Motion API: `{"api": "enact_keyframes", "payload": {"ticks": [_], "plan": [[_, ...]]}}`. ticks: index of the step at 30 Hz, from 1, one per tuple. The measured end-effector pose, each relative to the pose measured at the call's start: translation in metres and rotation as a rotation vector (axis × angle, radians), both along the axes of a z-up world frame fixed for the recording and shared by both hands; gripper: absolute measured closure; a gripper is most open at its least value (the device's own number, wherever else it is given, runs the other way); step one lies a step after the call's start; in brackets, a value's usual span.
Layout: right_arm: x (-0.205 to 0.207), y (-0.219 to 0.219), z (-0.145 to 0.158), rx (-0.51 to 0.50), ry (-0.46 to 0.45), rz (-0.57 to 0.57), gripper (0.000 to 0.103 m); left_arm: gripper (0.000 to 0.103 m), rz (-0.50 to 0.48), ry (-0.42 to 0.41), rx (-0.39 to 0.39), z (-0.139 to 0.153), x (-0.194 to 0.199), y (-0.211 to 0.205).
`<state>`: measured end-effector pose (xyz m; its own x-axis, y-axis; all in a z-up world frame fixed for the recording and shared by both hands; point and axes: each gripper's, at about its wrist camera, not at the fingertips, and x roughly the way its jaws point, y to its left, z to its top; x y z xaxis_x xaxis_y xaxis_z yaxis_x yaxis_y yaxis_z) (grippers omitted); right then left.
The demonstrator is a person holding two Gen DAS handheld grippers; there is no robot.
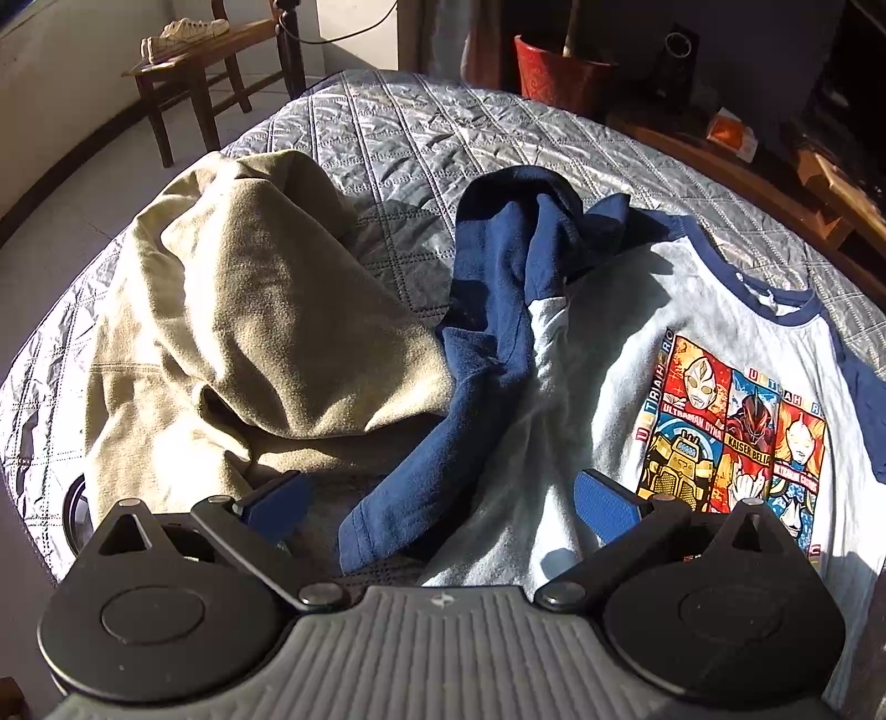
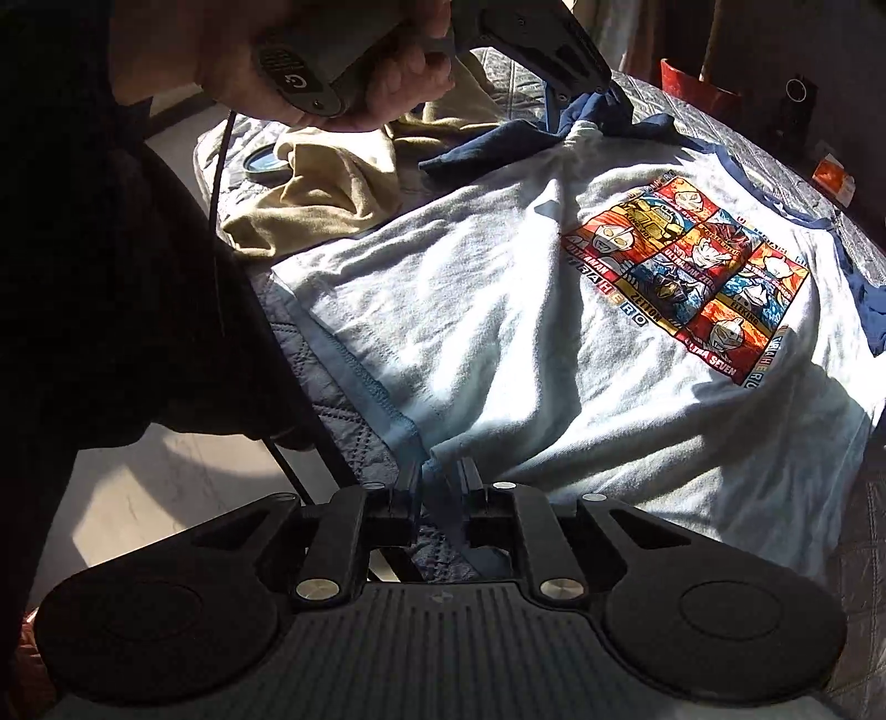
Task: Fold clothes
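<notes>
Grey T-shirt [image 2: 498,310] hem pinched in right gripper [image 2: 440,471] (left gripper [image 1: 443,493] gapes, empty); lift evenly, avoid bunching.

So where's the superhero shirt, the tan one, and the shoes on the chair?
Superhero shirt [image 2: 498,310]: right wrist view, on its plain grey front.
Tan garment [image 1: 249,310]: left wrist view, on the middle of the crumpled heap.
Shoes [image 1: 183,33]: left wrist view, on the side of the pale pair.

"ULTRA SEVEN", "ZETTON" (also "KAISER BELIAL") on T-shirt [image 2: 498,310] print
</notes>
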<state>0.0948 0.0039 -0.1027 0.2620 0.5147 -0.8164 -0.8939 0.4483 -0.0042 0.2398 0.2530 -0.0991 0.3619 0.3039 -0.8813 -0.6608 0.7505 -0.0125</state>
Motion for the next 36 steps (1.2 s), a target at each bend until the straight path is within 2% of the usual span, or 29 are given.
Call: {"api": "enact_keyframes", "payload": {"ticks": [2,3,4,5,8,10,12,13,17,18,19,22,27,29,31,33,35,36], "plan": [[-0.005,0.009,0.011,0.034,-0.072,0.051,0.062,0.001,0.018,-0.008,0.026,0.006,-0.003,0.007],[-0.008,0.017,0.013,0.042,-0.099,0.095,0.051,0.001,0.024,-0.012,0.032,0.008,-0.004,0.01],[-0.012,0.03,0.009,0.032,-0.119,0.142,0.047,0.001,0.03,-0.015,0.032,0.009,-0.005,0.014],[-0.015,0.043,0.004,0.019,-0.137,0.189,0.048,0.001,0.036,-0.018,0.033,0.01,-0.006,0.017],[-0.017,0.077,-0.023,0.005,-0.106,0.229,0.054,0.001,0.055,-0.007,0.008,0.006,-0.009,0.025],[-0.015,0.096,-0.037,-0.001,-0.094,0.227,0.066,0.001,0.066,-0.002,-0.01,0.003,-0.01,0.03],[-0.01,0.104,-0.043,0.005,-0.085,0.191,0.067,0.001,0.071,-0.009,-0.004,0.005,-0.012,0.032],[-0.006,0.108,-0.045,0.004,-0.077,0.173,0.063,0.001,0.071,-0.011,-0.001,0.006,-0.013,0.033],[-0.008,0.121,-0.049,0.013,-0.055,0.209,0.059,0.001,0.064,-0.017,-0.008,0.007,-0.013,0.033],[-0.011,0.124,-0.049,0.017,-0.059,0.219,0.064,0.001,0.062,-0.016,-0.011,0.006,-0.012,0.032],[-0.015,0.127,-0.05,0.021,-0.063,0.229,0.08,0.001,0.059,-0.016,-0.015,0.006,-0.012,0.032],[-0.02,0.135,-0.05,0.03,-0.066,0.22,0.098,0.001,0.064,-0.017,-0.016,0.006,-0.013,0.033],[-0.021,0.131,-0.044,0.064,-0.061,0.192,0.1,0.001,0.075,-0.016,-0.018,0.006,-0.014,0.035],[-0.02,0.13,-0.041,0.072,-0.082,0.191,0.094,0.001,0.079,-0.02,-0.01,0.008,-0.015,0.036],[-0.019,0.132,-0.042,0.06,-0.091,0.185,0.068,0.001,0.09,-0.024,-0.008,0.008,-0.016,0.038],[-0.016,0.134,-0.046,0.059,-0.082,0.183,0.061,0.001,0.098,-0.023,-0.015,0.007,-0.017,0.04],[-0.015,0.134,-0.05,0.079,-0.06,0.173,0.075,0.001,0.091,-0.017,-0.018,0.006,-0.016,0.038],[-0.014,0.133,-0.052,0.09,-0.048,0.168,0.099,0.001,0.085,-0.015,-0.015,0.006,-0.015,0.037]]}}
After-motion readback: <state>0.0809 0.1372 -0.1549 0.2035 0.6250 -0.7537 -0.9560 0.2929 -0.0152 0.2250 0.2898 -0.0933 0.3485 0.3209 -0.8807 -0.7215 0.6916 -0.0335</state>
